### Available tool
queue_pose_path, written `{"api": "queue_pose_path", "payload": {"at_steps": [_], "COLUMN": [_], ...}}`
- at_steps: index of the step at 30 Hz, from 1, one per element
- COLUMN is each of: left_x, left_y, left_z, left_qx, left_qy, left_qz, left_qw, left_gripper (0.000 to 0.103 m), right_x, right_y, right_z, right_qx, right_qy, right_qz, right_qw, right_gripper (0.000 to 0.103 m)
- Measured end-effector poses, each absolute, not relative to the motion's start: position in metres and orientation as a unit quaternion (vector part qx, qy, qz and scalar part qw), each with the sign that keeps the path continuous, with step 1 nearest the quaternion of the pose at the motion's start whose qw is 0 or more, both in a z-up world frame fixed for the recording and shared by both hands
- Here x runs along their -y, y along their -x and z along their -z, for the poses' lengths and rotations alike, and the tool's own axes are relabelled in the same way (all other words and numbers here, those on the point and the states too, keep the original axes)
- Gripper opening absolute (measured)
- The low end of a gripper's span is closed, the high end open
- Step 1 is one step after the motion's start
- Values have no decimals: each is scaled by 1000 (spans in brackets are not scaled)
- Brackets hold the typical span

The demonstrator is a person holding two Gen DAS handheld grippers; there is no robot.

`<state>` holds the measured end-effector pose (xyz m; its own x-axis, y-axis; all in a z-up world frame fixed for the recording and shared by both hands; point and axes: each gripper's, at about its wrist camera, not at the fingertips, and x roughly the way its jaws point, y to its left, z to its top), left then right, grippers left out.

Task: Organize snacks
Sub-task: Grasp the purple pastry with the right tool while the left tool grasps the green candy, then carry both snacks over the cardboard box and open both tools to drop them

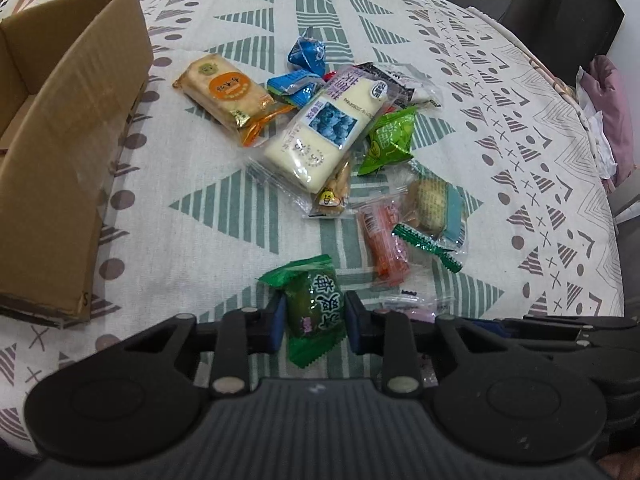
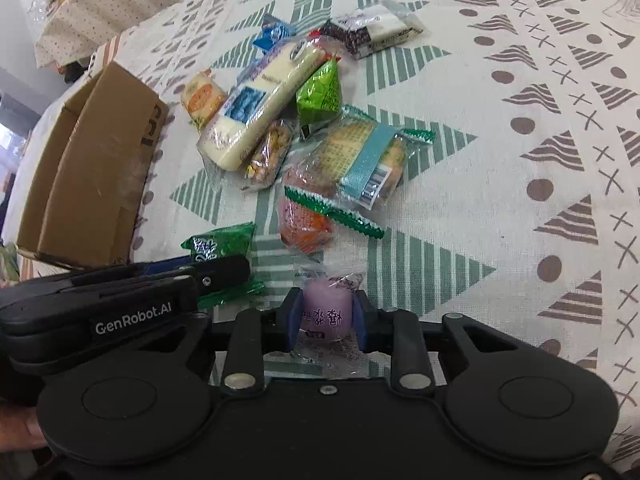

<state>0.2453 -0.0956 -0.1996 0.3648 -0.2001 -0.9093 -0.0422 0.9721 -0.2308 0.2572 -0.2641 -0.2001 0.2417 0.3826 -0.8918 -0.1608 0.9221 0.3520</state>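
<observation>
My left gripper (image 1: 314,320) is shut on a green candy packet (image 1: 314,308), low over the patterned cloth. It also shows in the right wrist view (image 2: 218,246), with the left gripper's body (image 2: 132,292) beside it. My right gripper (image 2: 326,316) is shut on a purple candy (image 2: 326,310) in clear wrap. A pile of snacks lies ahead: a long white blueberry bar (image 1: 320,132), an orange cracker pack (image 1: 224,92), a bright green pouch (image 1: 386,140), blue packets (image 1: 306,54), an orange-red snack (image 1: 382,240) and a biscuit pack (image 2: 360,160).
An open cardboard box (image 1: 68,152) stands at the left, also in the right wrist view (image 2: 92,168). The cloth-covered table's (image 1: 500,160) edge curves away at the right, with a dark object (image 1: 540,8) and pink fabric (image 1: 608,112) beyond it.
</observation>
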Motion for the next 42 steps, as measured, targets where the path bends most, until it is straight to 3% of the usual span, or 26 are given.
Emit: {"api": "queue_pose_path", "payload": {"at_steps": [20,42], "left_x": [68,-13], "left_y": [-218,-183], "left_z": [120,51], "left_qx": [-496,-429], "left_qy": [112,128], "left_qz": [42,-1], "left_qw": [860,894], "left_gripper": [28,28], "right_x": [260,184], "right_y": [-241,-230], "right_z": [122,48], "right_qx": [-519,-449], "right_qy": [-99,-89], "right_qz": [-172,-228], "right_qw": [832,860], "right_gripper": [24,23]}}
